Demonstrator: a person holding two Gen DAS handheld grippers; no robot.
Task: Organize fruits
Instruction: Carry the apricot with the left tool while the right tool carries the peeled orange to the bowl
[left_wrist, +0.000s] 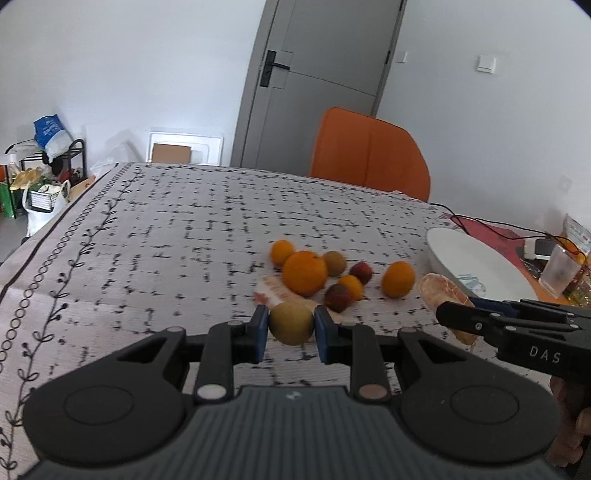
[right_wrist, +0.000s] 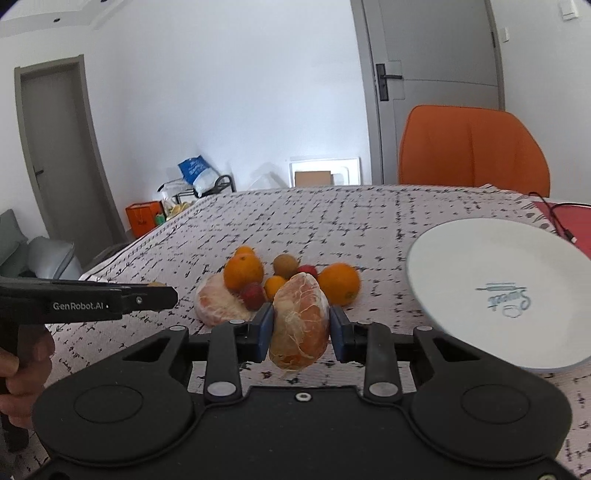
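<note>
My left gripper (left_wrist: 290, 334) is shut on a yellow-green round fruit (left_wrist: 290, 323) and holds it just above the patterned tablecloth. My right gripper (right_wrist: 301, 326) is shut on a peeled pomelo piece (right_wrist: 300, 325), which also shows in the left wrist view (left_wrist: 441, 290). On the cloth lies a cluster: a large orange (left_wrist: 304, 272), smaller oranges (left_wrist: 398, 278), a kiwi (left_wrist: 335, 263), dark red fruits (left_wrist: 338, 297) and another peeled pomelo piece (right_wrist: 218, 304). A white plate (right_wrist: 491, 291) lies to the right of the cluster.
An orange chair (left_wrist: 367, 155) stands behind the table's far edge. A black cable (left_wrist: 491, 223), a red mat and a plastic cup (left_wrist: 559, 271) lie at the far right. Bags and a rack stand on the floor at the left (left_wrist: 44, 173).
</note>
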